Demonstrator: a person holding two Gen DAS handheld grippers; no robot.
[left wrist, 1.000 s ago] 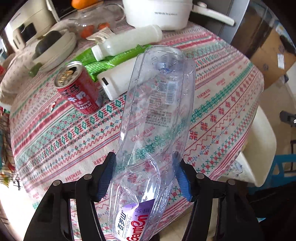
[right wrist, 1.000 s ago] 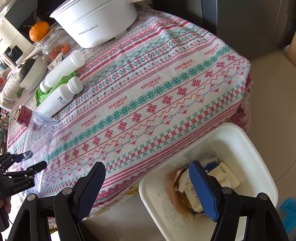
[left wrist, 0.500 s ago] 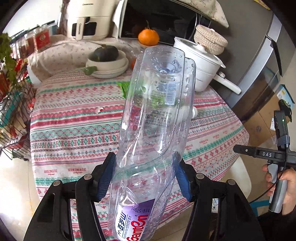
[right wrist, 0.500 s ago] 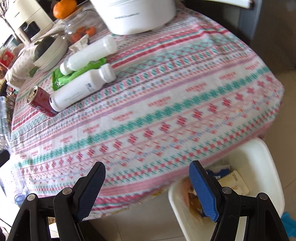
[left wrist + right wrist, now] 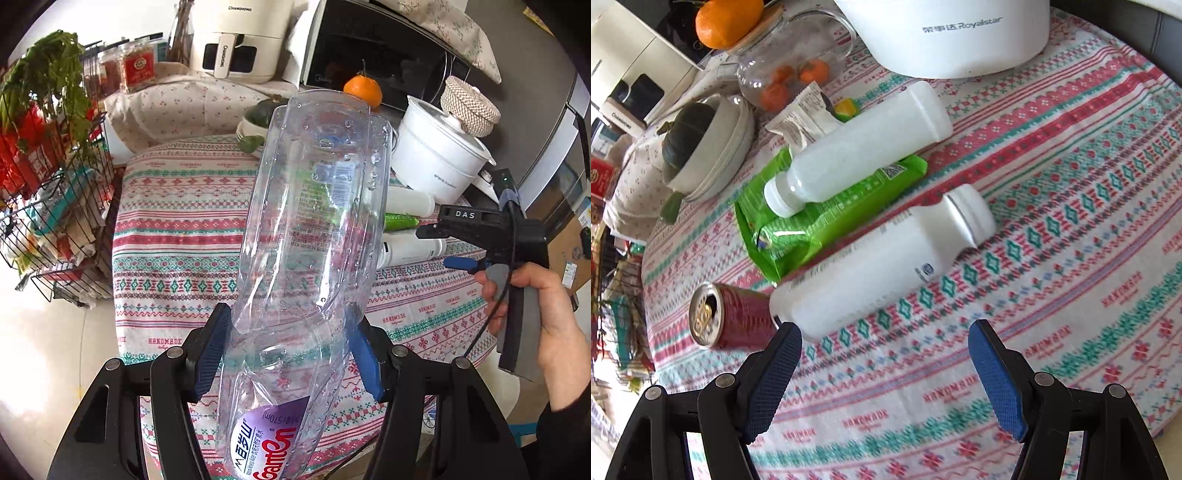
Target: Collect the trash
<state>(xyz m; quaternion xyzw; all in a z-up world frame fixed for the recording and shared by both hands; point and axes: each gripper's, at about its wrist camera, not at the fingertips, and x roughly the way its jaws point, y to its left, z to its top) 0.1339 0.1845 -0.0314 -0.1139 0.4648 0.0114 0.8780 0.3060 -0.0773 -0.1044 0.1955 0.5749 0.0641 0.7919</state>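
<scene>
Left tool [image 5: 288, 354] around clear bottle [image 5: 314, 229]

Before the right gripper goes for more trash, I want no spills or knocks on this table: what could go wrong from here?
1. The red can lies on its side against the nearer white bottle; pulling that bottle might set the can rolling.
2. The other white bottle rests on the green packet, so grabbing the packet could tip it off.
3. The left gripper squeezes a crumpled clear bottle, which could slip out.
</scene>
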